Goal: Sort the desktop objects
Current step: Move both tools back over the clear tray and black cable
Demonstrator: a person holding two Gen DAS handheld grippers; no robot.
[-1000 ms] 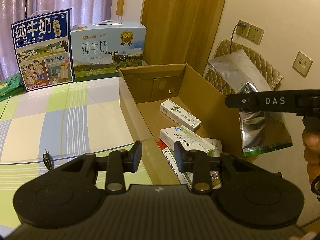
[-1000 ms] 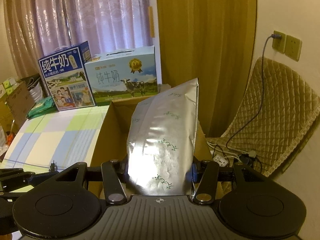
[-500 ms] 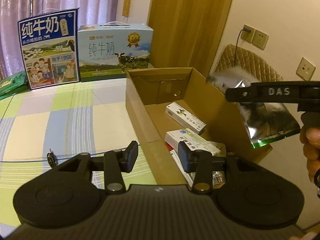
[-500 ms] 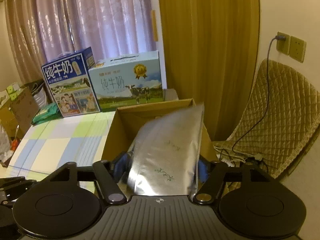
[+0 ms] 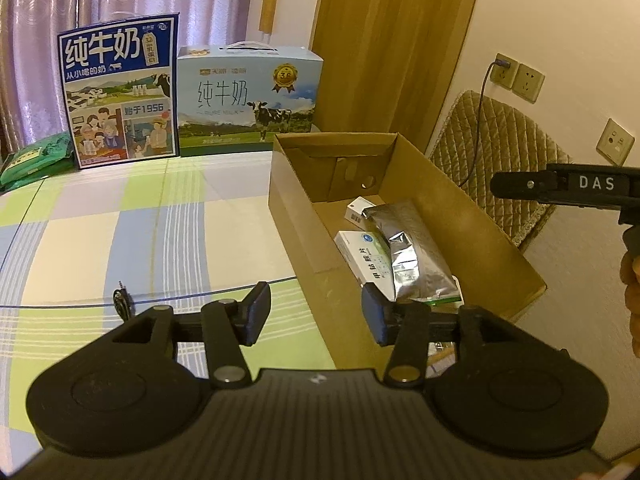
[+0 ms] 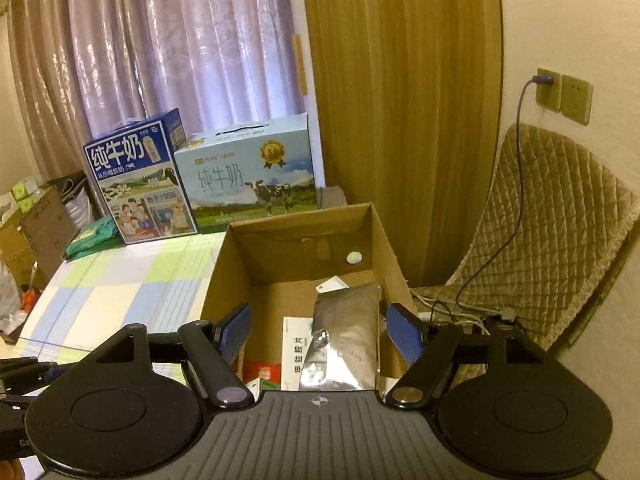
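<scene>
The left gripper (image 5: 314, 316) hangs low over the checked tablecloth (image 5: 120, 220), its jaws spread wide with nothing between them, straddling the near corner of the cardboard box (image 5: 296, 224). A small black plug (image 5: 120, 300) lies on the cloth just left of it. The right gripper (image 6: 322, 334) hovers above the near end of the same box (image 6: 224, 276), its blue-padded jaws also spread apart and empty. Inside the box, a silver foil pouch (image 6: 344, 336) lies flat along the right side, resting partly on a white medicine carton (image 5: 362, 254); a second small white carton (image 5: 356, 210) peeks out beyond the pouch (image 5: 412, 252), nearer the far wall. A red packet (image 6: 262, 374) shows at the near end. Behind the box, two milk cases stand side by side at the back of the table: a dark blue one (image 5: 120, 96) and a pale blue one (image 5: 250, 96) with a cow on it. A quilted chair (image 6: 540, 236) stands right of the box.
</scene>
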